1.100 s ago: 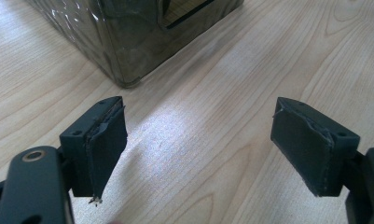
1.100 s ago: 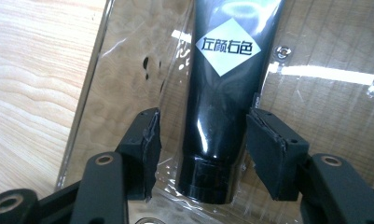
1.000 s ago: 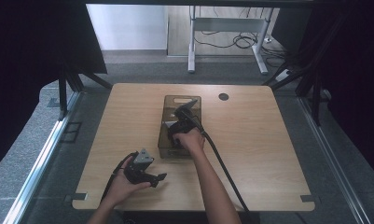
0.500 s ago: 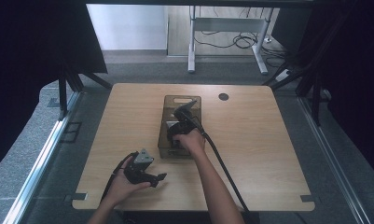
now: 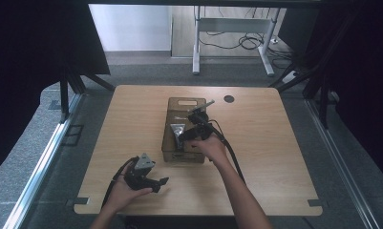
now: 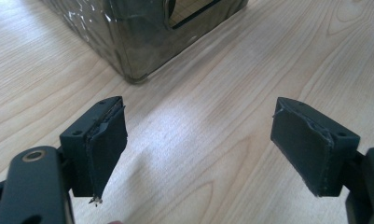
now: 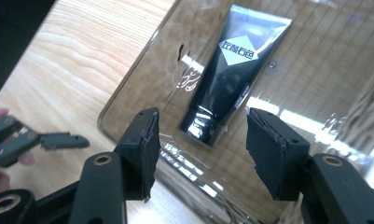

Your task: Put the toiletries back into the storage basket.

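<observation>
Your right tool (image 7: 201,154) hovered wide open, empty, above black tube (image 7: 233,70) in bin (image 5: 167,143); left tool (image 6: 198,149) open, idle. Next: descend, grip tube.

The tube's (image 7: 232,70) small label print is unreadable.

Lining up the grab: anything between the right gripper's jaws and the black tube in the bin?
Nothing: in the right gripper view the right gripper hangs open above the black tube, which lies alone on the clear bin's floor.
</observation>
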Demonstrator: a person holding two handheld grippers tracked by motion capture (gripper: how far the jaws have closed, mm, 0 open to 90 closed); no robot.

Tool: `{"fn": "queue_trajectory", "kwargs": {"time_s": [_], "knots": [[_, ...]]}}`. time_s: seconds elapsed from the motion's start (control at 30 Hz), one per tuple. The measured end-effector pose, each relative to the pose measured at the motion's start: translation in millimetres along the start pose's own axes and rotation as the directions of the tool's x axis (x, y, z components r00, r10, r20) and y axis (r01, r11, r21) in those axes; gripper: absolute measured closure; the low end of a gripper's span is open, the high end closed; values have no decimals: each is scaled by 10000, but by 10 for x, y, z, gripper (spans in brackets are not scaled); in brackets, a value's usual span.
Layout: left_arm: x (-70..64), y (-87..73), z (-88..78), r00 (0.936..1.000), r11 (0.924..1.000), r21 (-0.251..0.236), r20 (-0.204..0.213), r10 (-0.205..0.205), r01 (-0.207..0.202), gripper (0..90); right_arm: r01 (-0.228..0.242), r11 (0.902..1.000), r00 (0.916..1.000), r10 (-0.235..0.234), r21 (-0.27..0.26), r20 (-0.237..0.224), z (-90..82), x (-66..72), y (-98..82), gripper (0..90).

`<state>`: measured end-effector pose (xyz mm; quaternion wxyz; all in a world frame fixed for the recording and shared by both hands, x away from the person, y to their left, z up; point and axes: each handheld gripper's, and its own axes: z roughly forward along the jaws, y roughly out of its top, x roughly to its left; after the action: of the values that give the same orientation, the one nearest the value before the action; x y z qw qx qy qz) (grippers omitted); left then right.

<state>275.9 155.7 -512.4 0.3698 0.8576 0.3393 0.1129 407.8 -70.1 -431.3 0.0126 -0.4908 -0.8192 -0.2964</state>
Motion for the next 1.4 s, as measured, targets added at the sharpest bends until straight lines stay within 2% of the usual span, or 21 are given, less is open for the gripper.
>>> {"fn": "queue_trajectory", "kwargs": {"time_s": [0.2,0.37,0.43,0.53,0.73,0.8,0.97,1.07,1.17,1.2,1.27,1.4], "knots": [[-6,-57,-63,9994,9997,-72,-230,-249,247,187,291,9978,9991,-309,-592,-305,-242,-131,-182,446],[-5,-116,-93,9982,9991,-21,-415,-429,429,187,618,9931,9975,-649,-996,-277,-408,-275,-374,445],[-3,-137,-106,9977,9988,-16,-469,-497,497,188,696,9895,9964,-751,-1269,-389,-474,-340,-460,443],[0,-165,-126,9967,9983,-4,-553,-590,591,188,882,9822,9953,-935,-1656,-247,-561,-413,-600,442],[-5,-206,-147,9948,9972,23,-691,-750,754,187,1127,9672,9923,-1213,-2278,-241,-694,-570,-894,436],[-6,-214,-149,9945,9969,14,-692,-787,790,188,1085,9616,9924,-1194,-2522,-284,-729,-636,-999,435],[3,-224,-153,9938,9965,36,-732,-834,839,188,1040,9480,9941,-1088,-3009,7,-792,-819,-1270,433],[9,-228,-154,9933,9960,35,-745,-886,891,188,819,9424,9958,-905,-3243,-114,-807,-940,-1433,432],[7,-230,-155,9927,9957,31,-771,-926,931,187,644,9371,9976,-693,-3431,-22,-787,-1040,-1570,434],[6,-229,-153,9927,9956,34,-766,-934,940,188,579,9356,9979,-644,-3484,-72,-778,-1070,-1605,436],[2,-227,-151,9929,9958,36,-763,-909,914,187,595,9407,9981,-616,-3341,43,-766,-1104,-1636,429],[3,-230,-153,9929,9958,20,-757,-916,920,188,576,9294,9982,-598,-3646,53,-794,-1120,-1673,431]]}}
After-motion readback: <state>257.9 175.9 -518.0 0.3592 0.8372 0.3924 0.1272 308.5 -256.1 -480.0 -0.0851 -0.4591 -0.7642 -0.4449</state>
